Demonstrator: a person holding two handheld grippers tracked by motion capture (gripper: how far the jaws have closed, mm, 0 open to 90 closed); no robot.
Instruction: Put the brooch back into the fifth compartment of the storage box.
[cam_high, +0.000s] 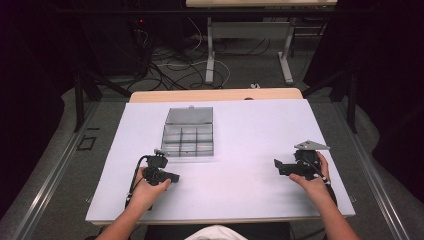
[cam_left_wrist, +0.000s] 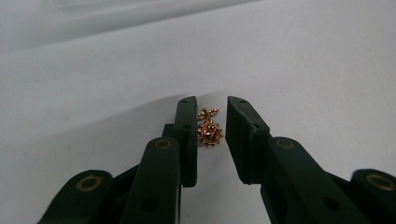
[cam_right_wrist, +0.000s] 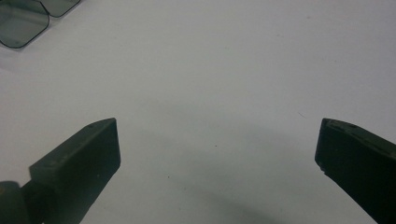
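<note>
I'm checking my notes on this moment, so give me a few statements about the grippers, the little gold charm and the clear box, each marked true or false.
1. The gold charm lies between the jaws of the left hand-held gripper. True.
2. The left jaws are clamped tight on the charm. False: a gap shows on each side of it.
3. The right hand-held gripper holds a charm too. False: its jaws stand wide apart over bare table.
4. The clear box has its lid open. True.
5. The box sits beside the right hand. False: it sits nearer the left hand.
</note>
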